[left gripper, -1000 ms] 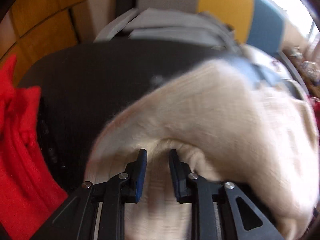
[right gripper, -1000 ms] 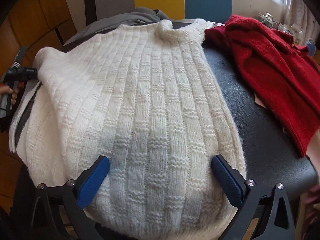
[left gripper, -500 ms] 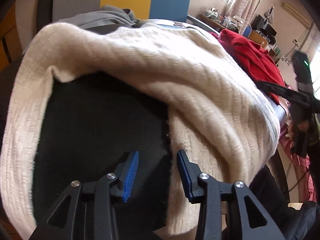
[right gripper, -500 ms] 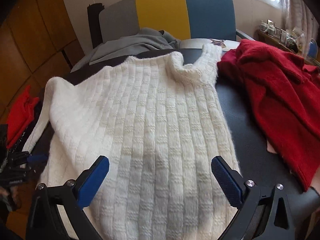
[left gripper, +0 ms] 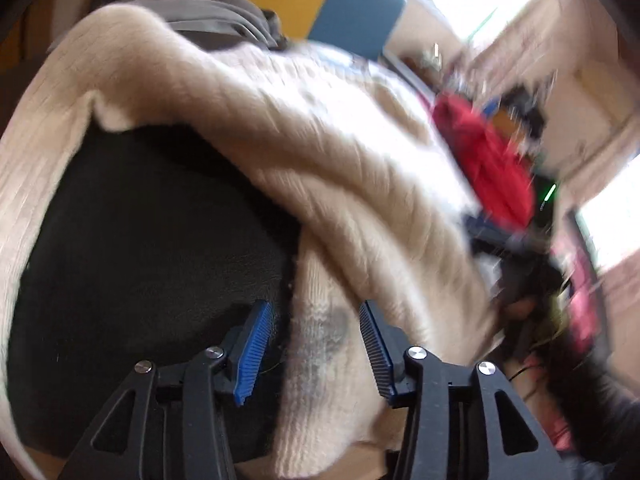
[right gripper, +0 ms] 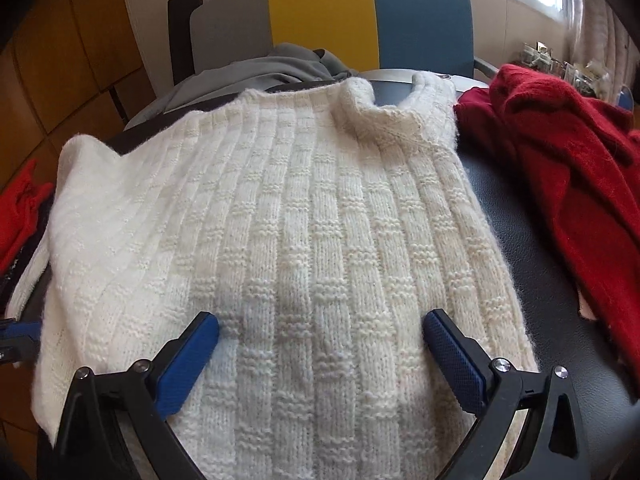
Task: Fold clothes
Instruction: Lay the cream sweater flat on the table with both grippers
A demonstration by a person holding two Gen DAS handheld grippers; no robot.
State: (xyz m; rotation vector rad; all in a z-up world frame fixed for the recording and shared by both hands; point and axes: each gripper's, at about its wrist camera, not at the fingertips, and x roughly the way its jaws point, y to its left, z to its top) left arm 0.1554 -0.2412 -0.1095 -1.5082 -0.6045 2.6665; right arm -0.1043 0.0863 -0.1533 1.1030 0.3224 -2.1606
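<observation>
The table (right gripper: 532, 248) is carrying your white sweater (right gripper: 304, 216) with its collar lying at the far end and its length running straight away from you, your right gripper (right gripper: 320, 344) is hovering wide open over the near hem, and your left gripper (left gripper: 314, 344) is sitting open around a side edge.

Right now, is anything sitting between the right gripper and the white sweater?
Nothing visible. The right gripper is open directly over the white sweater, its knit filling the gap between the fingers. The red garment lies off to the right on the black table.
</observation>
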